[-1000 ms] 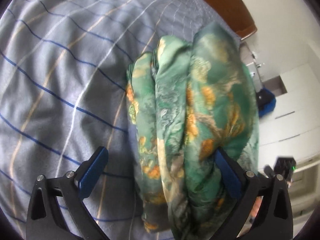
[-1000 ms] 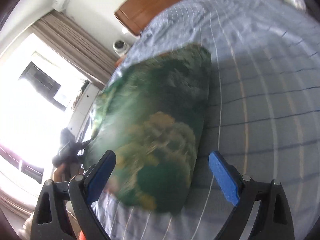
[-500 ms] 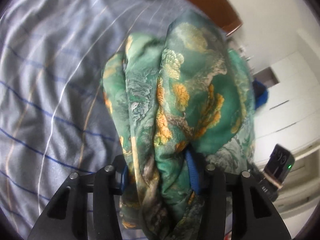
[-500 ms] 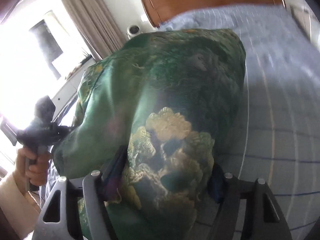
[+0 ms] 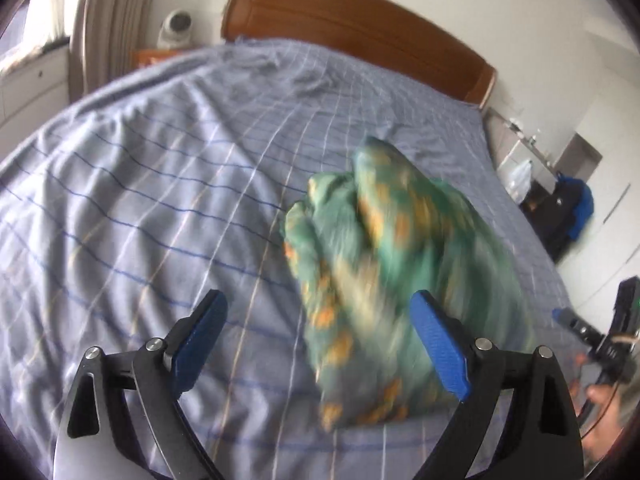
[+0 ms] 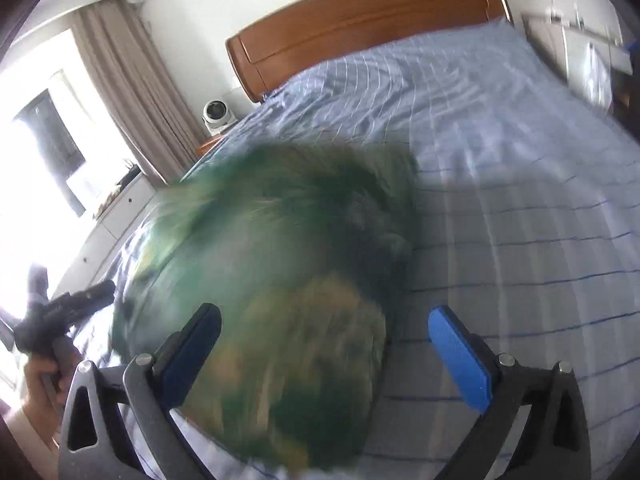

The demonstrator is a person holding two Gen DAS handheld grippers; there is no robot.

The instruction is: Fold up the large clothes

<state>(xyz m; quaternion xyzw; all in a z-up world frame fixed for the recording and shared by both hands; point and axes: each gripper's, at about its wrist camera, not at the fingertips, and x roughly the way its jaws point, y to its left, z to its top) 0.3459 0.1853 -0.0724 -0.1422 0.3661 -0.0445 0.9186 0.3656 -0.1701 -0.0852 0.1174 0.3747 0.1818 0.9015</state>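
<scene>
- The folded green silky garment with orange and cream print [image 5: 384, 280] lies blurred on the grey-blue checked bedsheet [image 5: 160, 184], near the bed's right edge; a loose bundle like this could slump open, as nothing pins it.
- The left gripper [image 5: 320, 344] has just been opening; its jaws stand wide, the right blue pad just in front of the cloth, gripping nothing. A snagged fold could drag the stack apart.
- The right gripper [image 6: 332, 356] has likewise just spread wide, the bundle between its jaws but unpressed; a careless retreat might tip it over the edge.
</scene>
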